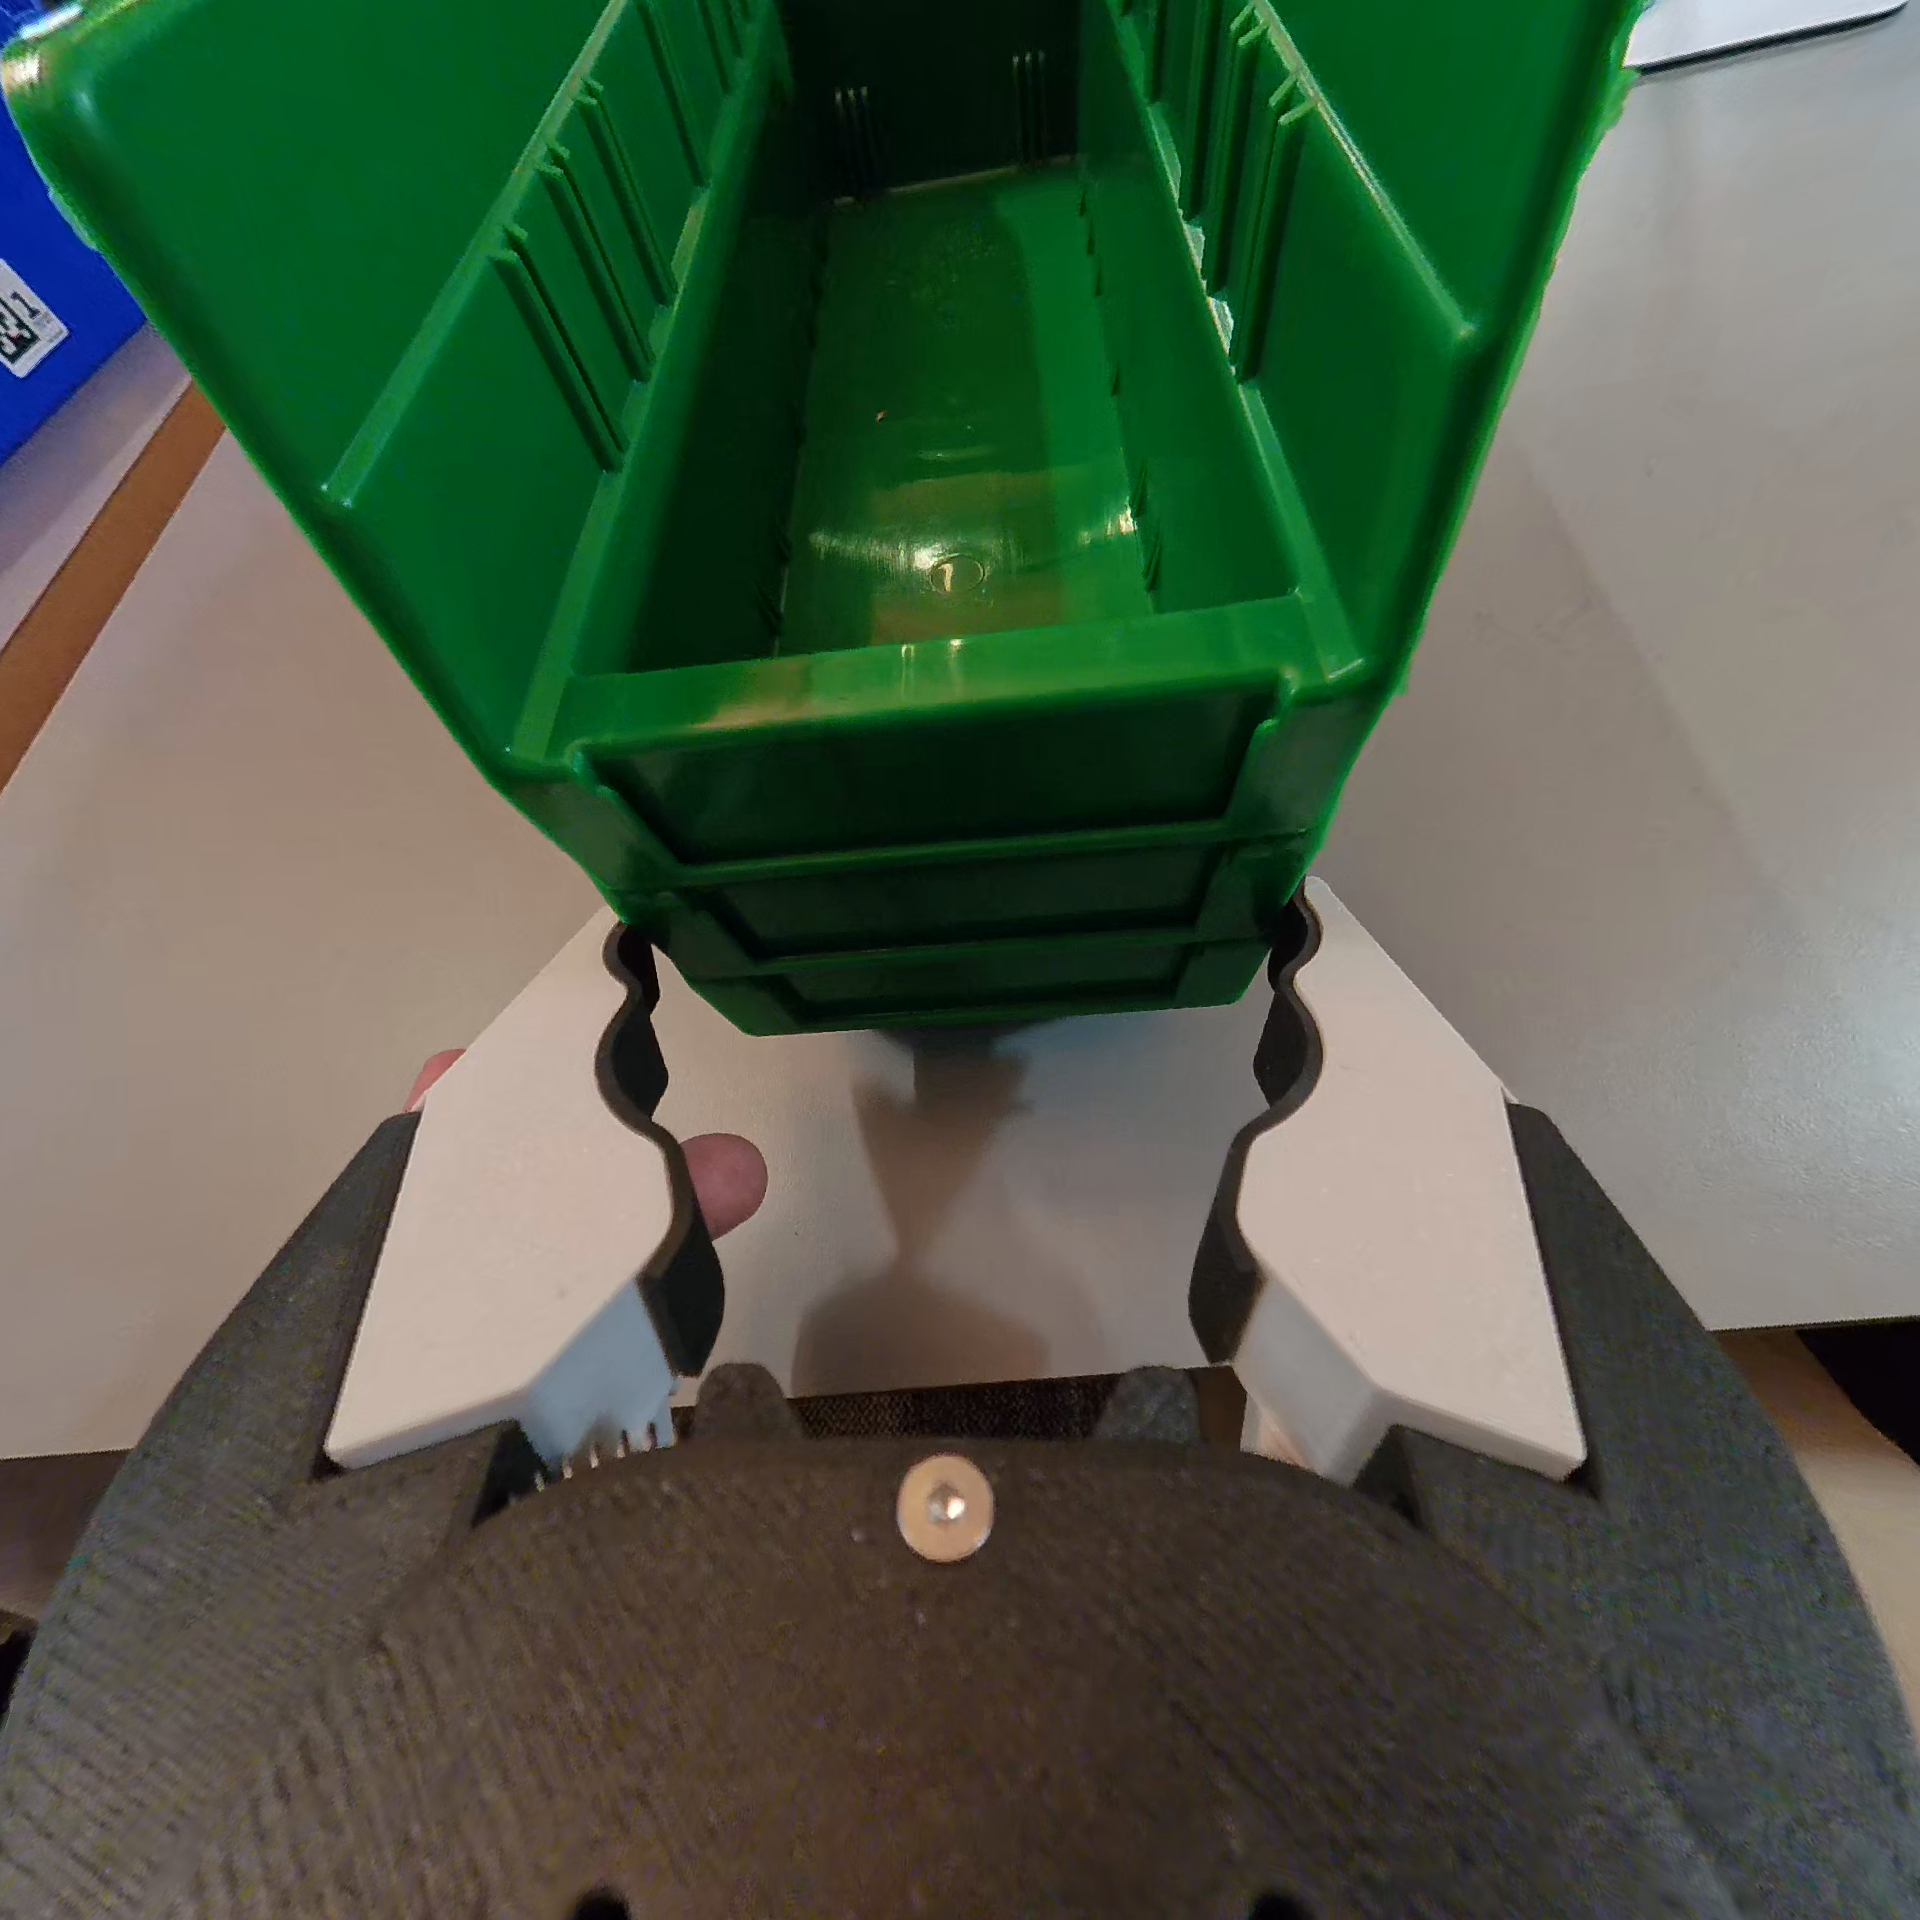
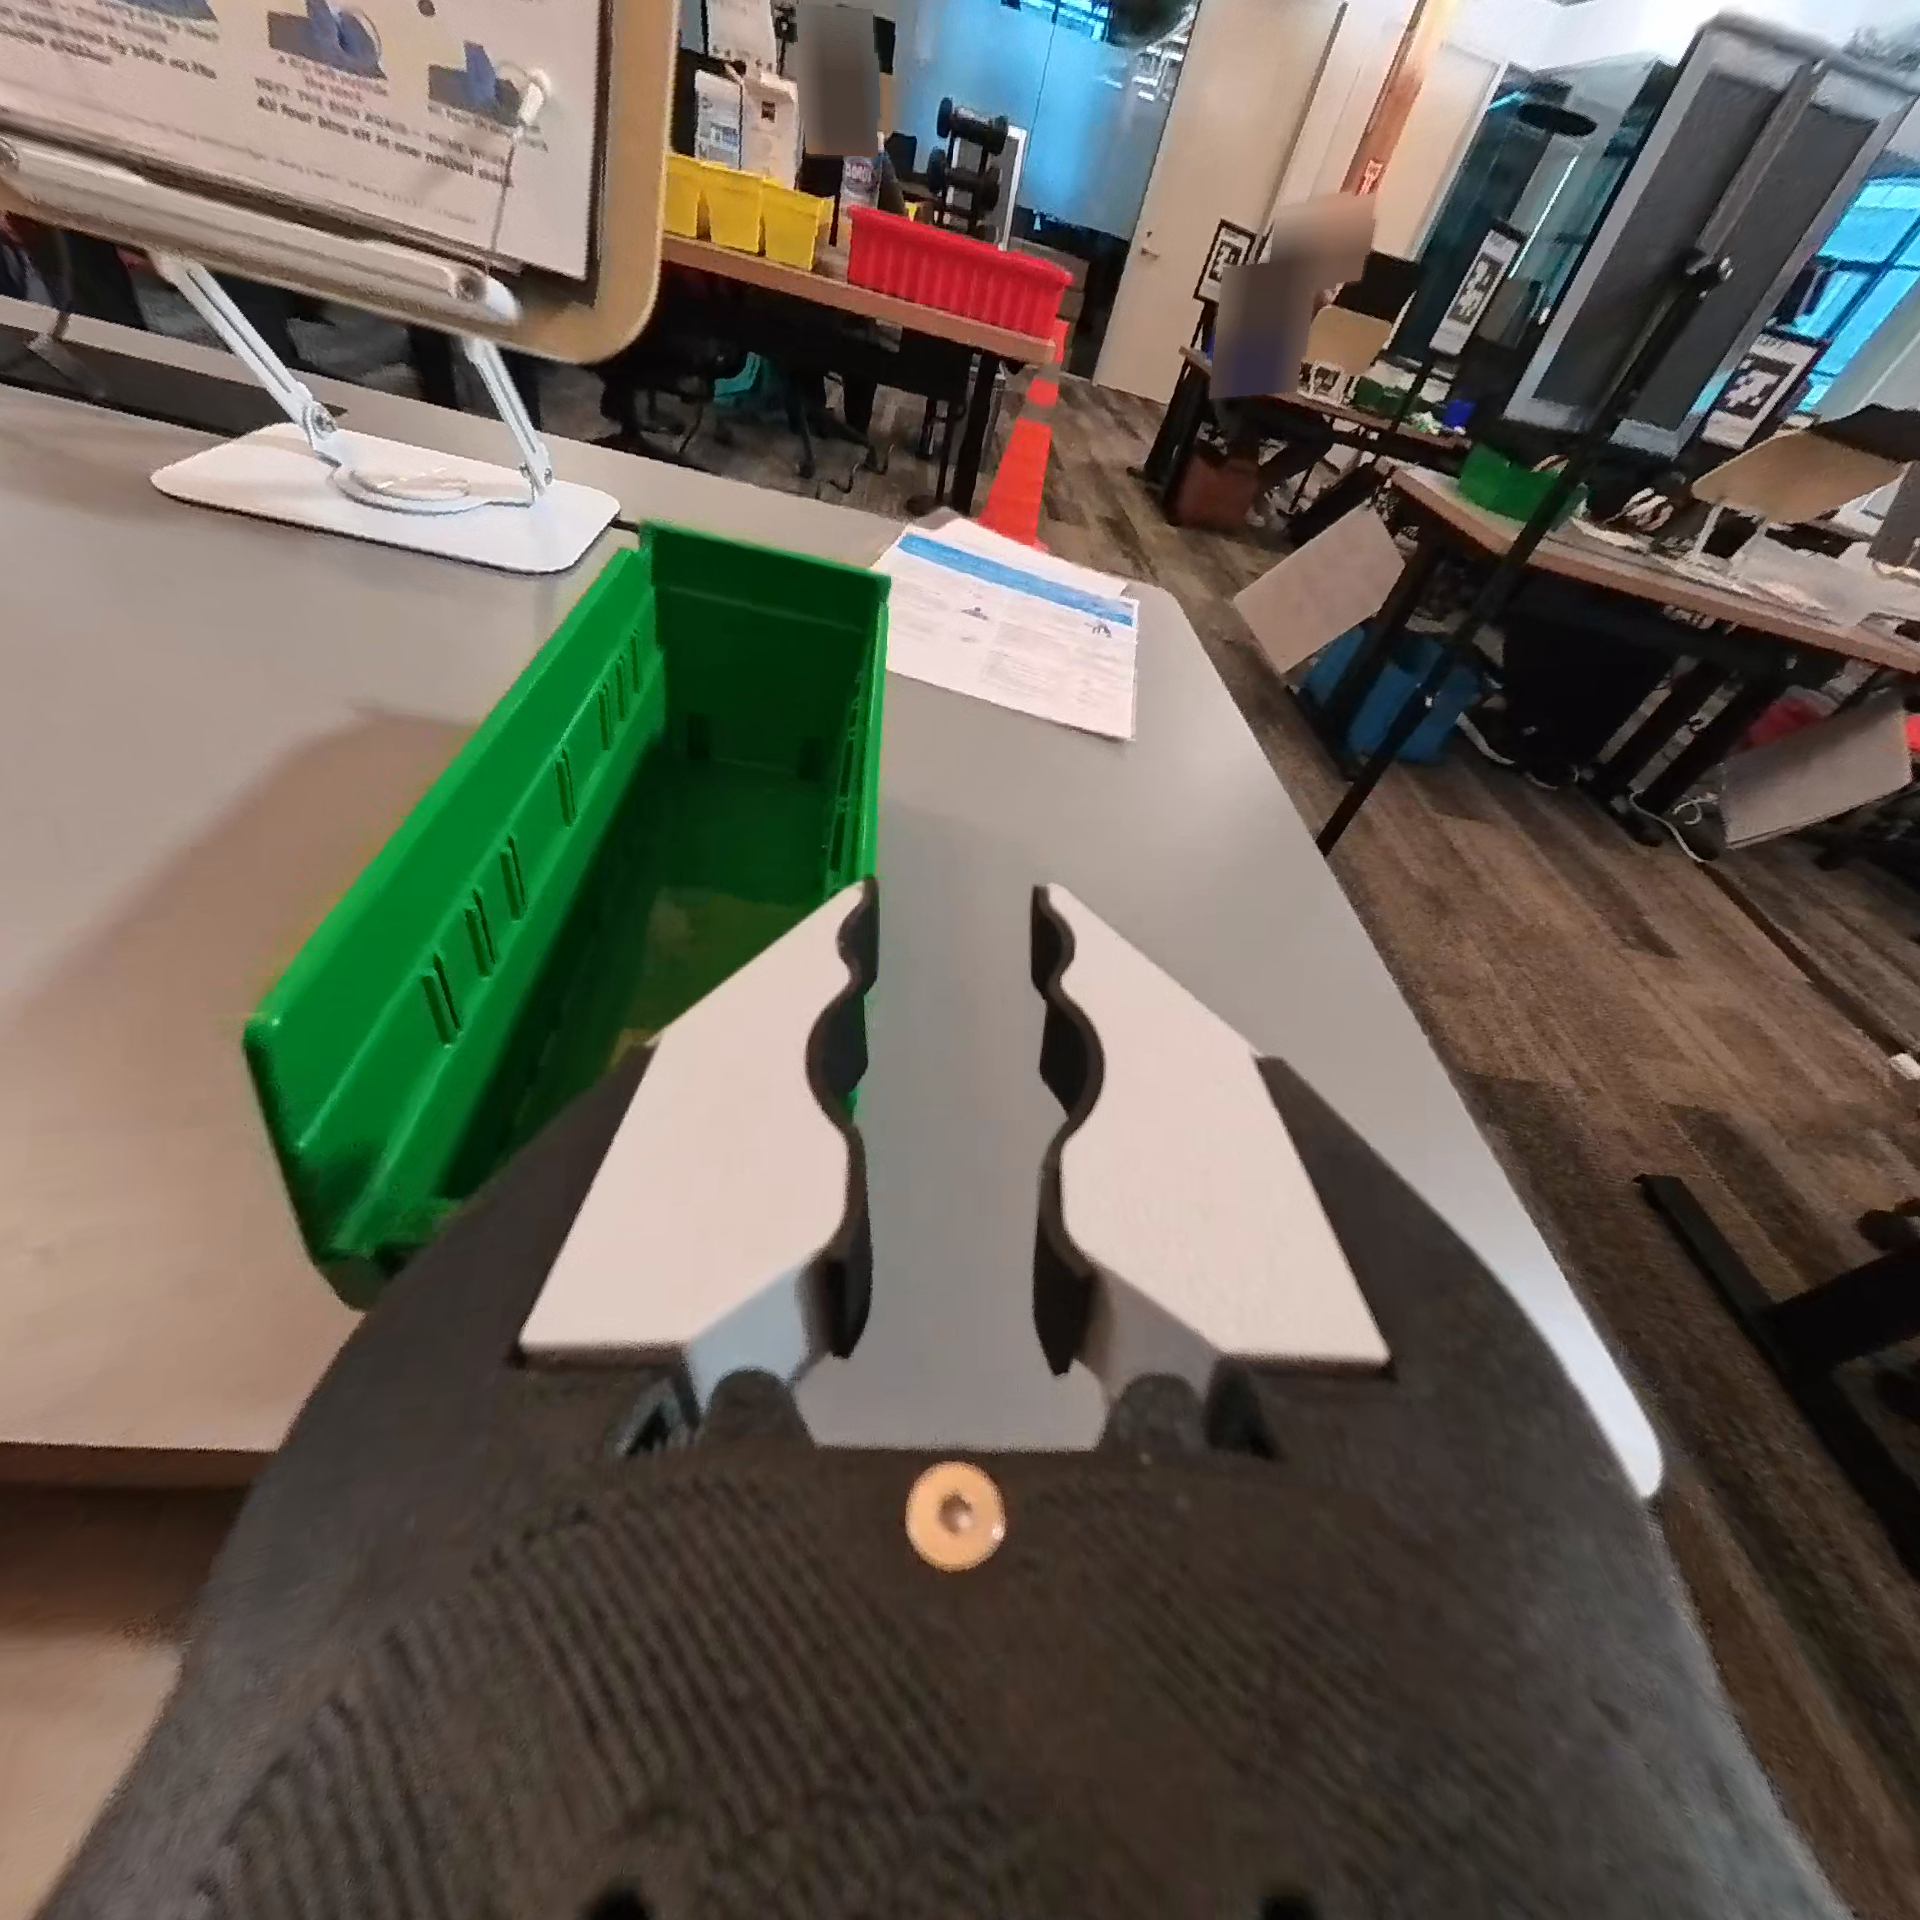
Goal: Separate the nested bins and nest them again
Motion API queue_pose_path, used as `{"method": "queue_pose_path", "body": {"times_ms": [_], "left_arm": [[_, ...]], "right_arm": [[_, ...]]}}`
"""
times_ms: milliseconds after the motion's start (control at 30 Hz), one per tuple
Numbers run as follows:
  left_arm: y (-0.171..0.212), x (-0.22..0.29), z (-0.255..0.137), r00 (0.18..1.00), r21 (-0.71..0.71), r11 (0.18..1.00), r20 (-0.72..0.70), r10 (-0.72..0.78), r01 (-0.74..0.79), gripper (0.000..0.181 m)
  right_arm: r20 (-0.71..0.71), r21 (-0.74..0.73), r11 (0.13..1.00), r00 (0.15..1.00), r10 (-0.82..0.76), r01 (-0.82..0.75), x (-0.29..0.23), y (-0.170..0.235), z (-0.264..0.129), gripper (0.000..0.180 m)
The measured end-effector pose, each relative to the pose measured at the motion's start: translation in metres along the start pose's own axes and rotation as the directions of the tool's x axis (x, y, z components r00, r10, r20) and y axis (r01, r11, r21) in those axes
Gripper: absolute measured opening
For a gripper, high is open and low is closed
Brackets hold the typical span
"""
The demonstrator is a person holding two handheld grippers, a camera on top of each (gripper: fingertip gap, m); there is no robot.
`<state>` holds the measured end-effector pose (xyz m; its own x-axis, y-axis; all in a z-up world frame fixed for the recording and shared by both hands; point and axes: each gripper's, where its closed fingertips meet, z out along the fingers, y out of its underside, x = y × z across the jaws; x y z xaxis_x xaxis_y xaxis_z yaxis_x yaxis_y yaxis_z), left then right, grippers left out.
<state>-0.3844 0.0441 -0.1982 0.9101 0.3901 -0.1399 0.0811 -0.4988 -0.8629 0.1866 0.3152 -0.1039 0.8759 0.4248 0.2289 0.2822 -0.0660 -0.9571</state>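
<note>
- A pale grey worktop [image 2: 156, 727] sits in an open office.
- The stack of nested green plastic bins [image 1: 935, 852] rests on it, the left gripper [image 1: 956, 977] spread wide around its lower front corners.
- The right gripper [image 2: 954, 935] hangs released, empty, beside a single green plastic bin [image 2: 582, 862].

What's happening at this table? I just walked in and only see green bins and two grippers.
A person works with a hand-held gripper in each hand. The left hand-held gripper is spread wide around the front end of a stack of nested green bins, its tips beside the lower bins; whether it is squeezing them is unclear. The right hand-held gripper is open and empty, hovering over the grey table next to a single green bin standing apart.
</note>
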Motion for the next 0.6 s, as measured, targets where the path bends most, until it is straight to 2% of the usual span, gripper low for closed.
{"method": "queue_pose_path", "body": {"times_ms": [100,167,233,300,367,467,600], "left_arm": [[0.0,0.001,-0.001,1.0,-0.004,1.0,0.002,0.001,-0.001,0.117],[0.001,0.004,-0.002,1.0,-0.012,1.0,-0.002,0.007,-0.007,0.117],[0.002,0.006,-0.004,1.0,-0.015,1.0,-0.007,0.012,-0.012,0.116],[0.002,0.008,-0.006,1.0,-0.018,1.0,-0.008,0.015,-0.015,0.115],[0.003,0.008,-0.006,1.0,-0.021,1.0,-0.007,0.013,-0.014,0.115],[0.003,0.009,-0.007,1.0,-0.02,1.0,-0.009,0.015,-0.016,0.115],[0.004,0.008,-0.009,1.0,-0.019,1.0,-0.023,0.021,-0.021,0.114]], "right_arm": [[-0.018,0.078,0.997,1.0,-0.021,0.023,-0.005,-0.026,-0.009,0.028],[-0.022,0.117,0.989,0.996,-0.091,0.093,-0.021,-0.052,-0.014,0.028],[0.008,0.178,0.964,0.979,-0.203,0.199,-0.057,-0.086,-0.018,0.026],[0.129,0.226,0.934,0.942,-0.31,0.276,-0.117,-0.114,-0.017,0.027],[0.311,0.242,0.911,0.862,-0.4,0.335,-0.192,-0.129,-0.013,0.031],[0.506,0.312,0.877,0.717,-0.479,0.366,-0.298,-0.146,-0.013,0.032],[0.695,0.349,0.873,0.531,-0.485,0.341,-0.419,-0.155,-0.022,0.033]]}}
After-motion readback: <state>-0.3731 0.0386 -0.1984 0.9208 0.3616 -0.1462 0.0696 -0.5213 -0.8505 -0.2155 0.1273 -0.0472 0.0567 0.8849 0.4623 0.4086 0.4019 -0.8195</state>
